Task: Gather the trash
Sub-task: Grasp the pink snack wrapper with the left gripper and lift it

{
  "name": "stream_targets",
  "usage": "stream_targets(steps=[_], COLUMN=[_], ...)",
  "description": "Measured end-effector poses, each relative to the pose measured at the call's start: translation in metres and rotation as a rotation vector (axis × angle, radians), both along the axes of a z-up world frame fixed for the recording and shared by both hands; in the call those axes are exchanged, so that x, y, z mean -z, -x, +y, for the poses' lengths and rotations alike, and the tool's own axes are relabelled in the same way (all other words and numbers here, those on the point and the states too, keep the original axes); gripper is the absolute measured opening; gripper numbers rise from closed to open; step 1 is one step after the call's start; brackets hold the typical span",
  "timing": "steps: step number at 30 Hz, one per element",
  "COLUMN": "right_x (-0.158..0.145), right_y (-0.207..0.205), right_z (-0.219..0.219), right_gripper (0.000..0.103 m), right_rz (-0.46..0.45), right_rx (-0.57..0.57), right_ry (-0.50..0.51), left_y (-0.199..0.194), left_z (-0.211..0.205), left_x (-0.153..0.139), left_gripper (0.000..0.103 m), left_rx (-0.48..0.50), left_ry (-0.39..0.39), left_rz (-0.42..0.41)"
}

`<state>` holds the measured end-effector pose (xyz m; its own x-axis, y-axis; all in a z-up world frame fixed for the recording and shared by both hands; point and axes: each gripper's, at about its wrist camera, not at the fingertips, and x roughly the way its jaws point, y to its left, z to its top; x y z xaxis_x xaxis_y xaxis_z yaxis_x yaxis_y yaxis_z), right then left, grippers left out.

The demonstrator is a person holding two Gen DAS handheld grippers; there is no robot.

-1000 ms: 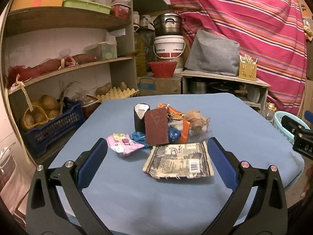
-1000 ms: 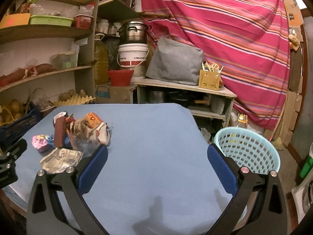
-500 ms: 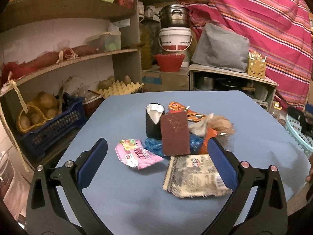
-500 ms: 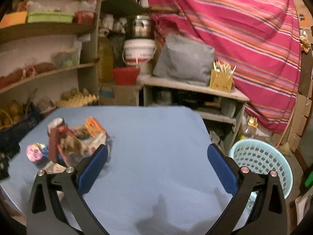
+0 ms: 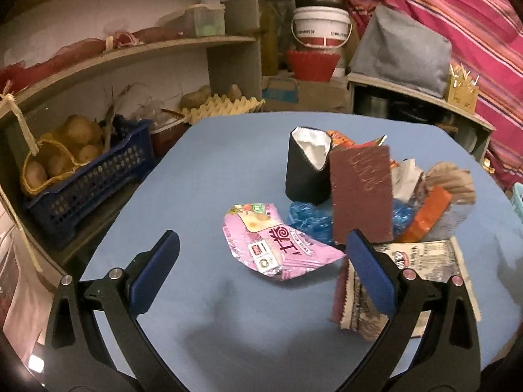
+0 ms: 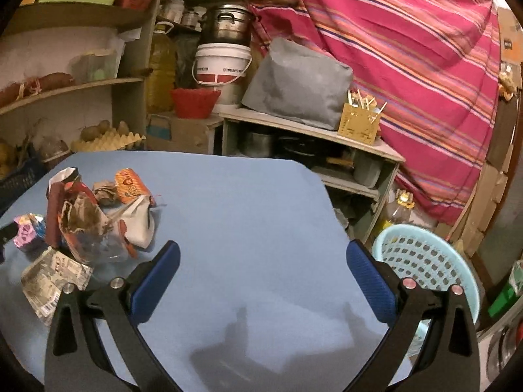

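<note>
A pile of trash lies on the blue table (image 5: 202, 176): a pink wrapper (image 5: 278, 248), a brown carton (image 5: 361, 192), a black cup-like pack (image 5: 305, 170), blue plastic (image 5: 309, 219), an orange pack (image 5: 428, 210) and a printed flat wrapper (image 5: 421, 261). My left gripper (image 5: 261, 271) is open and empty, just short of the pink wrapper. My right gripper (image 6: 261, 277) is open and empty over bare table, right of the pile (image 6: 91, 219). A light blue basket (image 6: 425, 261) stands on the floor beyond the table's right edge.
Shelves with a blue crate of potatoes (image 5: 81, 176) and egg trays (image 5: 222, 107) stand left of the table. A low shelf (image 6: 310, 130) with a grey bag, a white bucket (image 6: 222, 72) and a striped cloth are behind.
My left gripper has moved forward and left, closer to the pink wrapper. My right gripper has shifted slightly; the basket now sits nearer its right finger.
</note>
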<state>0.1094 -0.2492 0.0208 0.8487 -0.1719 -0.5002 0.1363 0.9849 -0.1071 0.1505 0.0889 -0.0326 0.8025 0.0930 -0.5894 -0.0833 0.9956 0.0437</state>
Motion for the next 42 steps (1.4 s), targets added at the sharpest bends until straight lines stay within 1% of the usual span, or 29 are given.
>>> stream_targets(steps=[3,6,9,13,14,18,19,21,22,24,25,27,28,30,33,40,42], right_x=[0.001,0.000,0.001,0.004,0.005,0.010,0.010,0.010,0.010,0.010,0.010,0.010,0.010,0.010,0.010,0.011,0.009], right_y=[-0.003,-0.005,-0.004,-0.005,-0.005,-0.009,-0.009,-0.009,-0.009,-0.007,-0.008,-0.007,-0.007,-0.006,-0.004,0.002,0.005], right_z=[-0.005,-0.007,-0.003,0.003,0.004,0.008,0.010,0.012,0.014,0.014,0.016,0.018,0.019,0.020,0.027,0.046,0.050], right_gripper=[0.099,0.099,0.099,0.099,0.099,0.099,0.099,0.099,0.099,0.099,0.099,0.099,0.099,0.099,0.099,0.099,0.099], right_rz=[0.008,0.007,0.004,0.003,0.007,0.026,0.029,0.027,0.024,0.019,0.018,0.018,0.017,0.013,0.006,-0.003,-0.001], right_rx=[0.004,0.007,0.003,-0.003,-0.004,-0.010,-0.012,-0.018,-0.022,-0.027,-0.030,-0.035,-0.037,-0.045,-0.056,-0.089,-0.105], right_ry=[-0.051,-0.071,-0.068,-0.046,-0.045,-0.043,-0.042,-0.044,-0.044,-0.041,-0.039,-0.041,-0.044,-0.046,-0.037,-0.008,-0.020], left_y=[-0.005,-0.013,-0.017,-0.020,-0.022,-0.029,-0.030,-0.032,-0.032,-0.033,-0.033,-0.032,-0.033,-0.032,-0.028,-0.018,-0.014], left_z=[0.000,-0.001,-0.003,-0.003,-0.003,-0.001,0.000,0.002,0.003,0.006,0.007,0.009,0.011,0.015,0.022,0.033,0.034], left_x=[0.004,0.013,0.017,0.015,0.016,0.025,0.026,0.030,0.031,0.033,0.034,0.035,0.035,0.034,0.032,0.027,0.024], left_gripper=[0.099,0.098,0.097,0.096,0.094,0.080,0.078,0.067,0.064,0.053,0.050,0.039,0.035,0.023,0.018,0.012,0.010], left_rx=[0.010,0.031,0.042,0.048,0.052,0.073,0.076,0.086,0.090,0.093,0.094,0.091,0.090,0.091,0.085,0.083,0.085], left_ry=[-0.002,-0.001,-0.007,-0.003,-0.003,0.007,0.016,0.038,0.052,0.068,0.075,0.080,0.083,0.095,0.115,0.143,0.142], left_rz=[-0.005,0.023,0.041,0.037,0.044,0.102,0.114,0.133,0.141,0.148,0.151,0.152,0.151,0.145,0.133,0.101,0.090])
